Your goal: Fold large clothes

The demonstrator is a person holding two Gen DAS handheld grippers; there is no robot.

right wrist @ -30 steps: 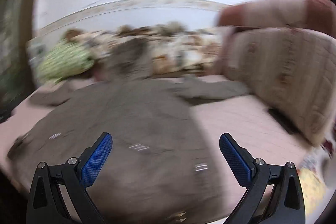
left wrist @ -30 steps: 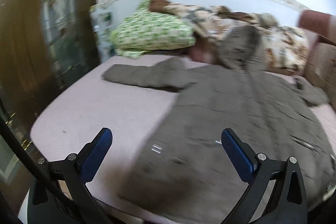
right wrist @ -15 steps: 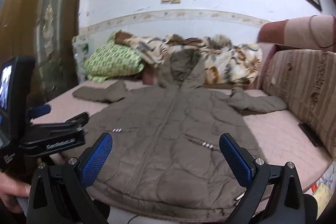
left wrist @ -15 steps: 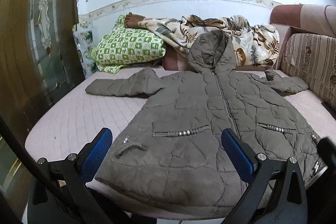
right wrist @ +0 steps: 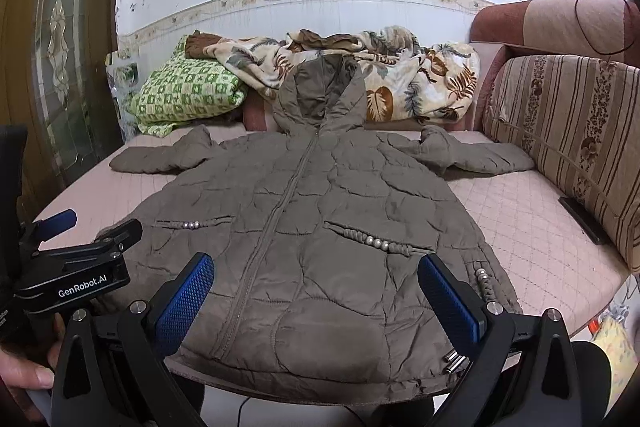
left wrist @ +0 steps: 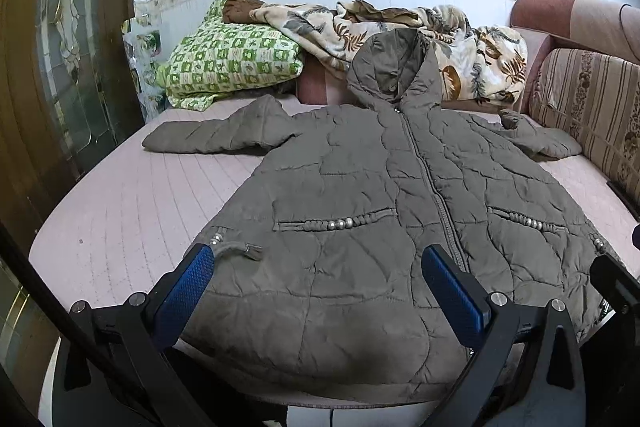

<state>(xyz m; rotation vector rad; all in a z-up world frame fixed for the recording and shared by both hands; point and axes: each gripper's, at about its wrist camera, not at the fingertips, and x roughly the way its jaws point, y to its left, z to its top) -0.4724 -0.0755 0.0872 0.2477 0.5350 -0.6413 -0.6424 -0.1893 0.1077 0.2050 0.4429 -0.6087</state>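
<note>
We are at the very start: the coat [left wrist: 360, 227] lies zipped and face up across the middle of both views, spread flat on the pink bed [left wrist: 132, 211], hood propped against the flowered blanket [left wrist: 460, 39] at the top centre, one sleeve reaching toward the left edge and the other toward the striped cushion [right wrist: 568, 131] on the right. No fold seems made yet.

Our left gripper [left wrist: 320, 291] hangs over the hem at the bottom of its view, jaws wide apart and empty; our right gripper [right wrist: 316, 295] does likewise, also spread and holding nothing.

We judge the next move to be a sleeve fold: each gripper would need to travel up toward its own sleeve, close on the padded cuff, and draw it in across the chest. The puffy quilting will likely spring back, so a firm pinch matters.
</note>
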